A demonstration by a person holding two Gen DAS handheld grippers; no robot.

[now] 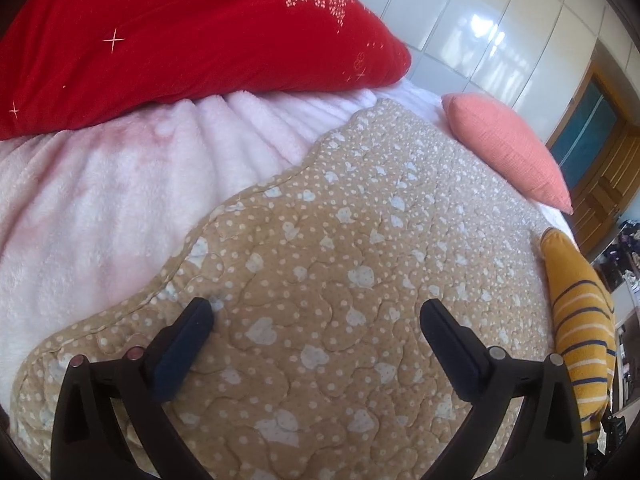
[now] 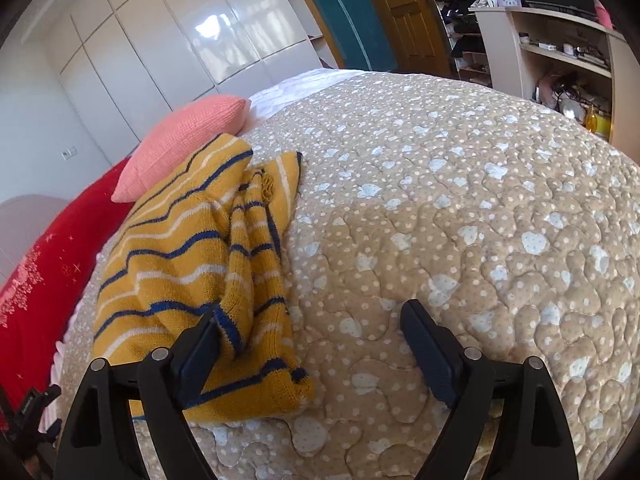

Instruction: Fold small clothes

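Observation:
A small mustard-yellow knit sweater (image 2: 188,264) with navy and white stripes lies folded on the tan quilted bedspread (image 2: 460,208), a sleeve laid along its right side. My right gripper (image 2: 310,316) is open just above the sweater's near right part; its left finger overlaps the fabric edge and the pads press on nothing. In the left wrist view the same sweater (image 1: 580,320) shows at the far right edge. My left gripper (image 1: 316,312) is open over bare bedspread (image 1: 340,240), well left of the sweater.
A red quilt (image 1: 180,32) lies on a pink fleece blanket (image 1: 120,184) at the back left. A salmon cushion (image 2: 180,144) sits beyond the sweater. White wardrobe doors (image 2: 160,40), a wooden door (image 2: 404,12) and cluttered shelves (image 2: 560,60) stand past the bed.

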